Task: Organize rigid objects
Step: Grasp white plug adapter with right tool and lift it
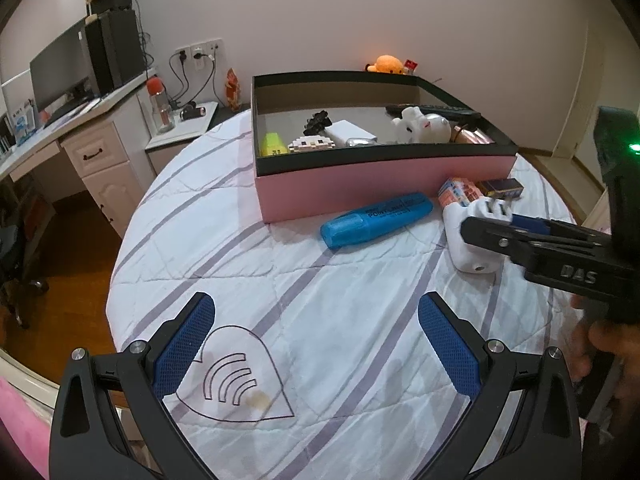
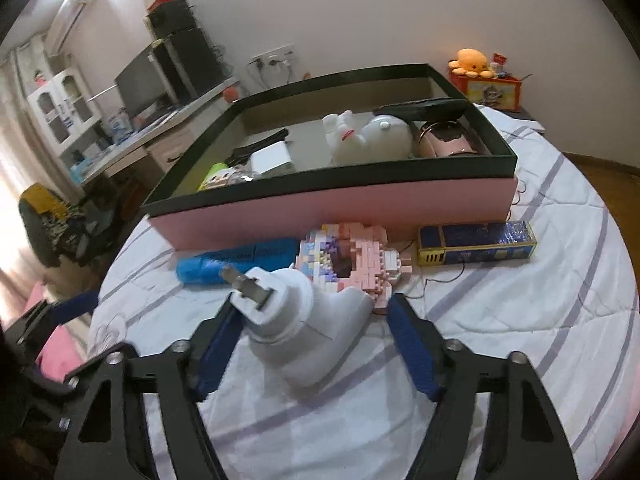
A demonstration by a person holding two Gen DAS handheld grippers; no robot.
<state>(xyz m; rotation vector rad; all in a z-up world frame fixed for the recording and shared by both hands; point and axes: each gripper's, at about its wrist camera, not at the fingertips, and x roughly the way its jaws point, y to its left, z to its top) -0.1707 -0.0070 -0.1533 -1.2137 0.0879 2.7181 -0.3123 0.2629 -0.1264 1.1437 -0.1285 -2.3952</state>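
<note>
A white plug adapter [image 2: 304,320] lies on the striped bedspread between the fingers of my right gripper [image 2: 314,304]. The left pad is at its side, while the right pad stands a small gap away, so the jaws are open around it. In the left wrist view the right gripper [image 1: 486,226] reaches over the adapter [image 1: 468,252] from the right. Just beyond lie a blue highlighter [image 1: 376,220], a pink block figure [image 2: 352,256] and a blue-and-gold box [image 2: 476,242]. My left gripper [image 1: 316,304] hangs open over bare bedspread, holding nothing.
A pink box with a black rim [image 1: 380,184] stands behind the loose items and holds several things, among them a white toy [image 1: 420,126] and a remote. A desk with a monitor [image 1: 60,68] and a nightstand stand at left. Wooden floor lies past the bed's edge.
</note>
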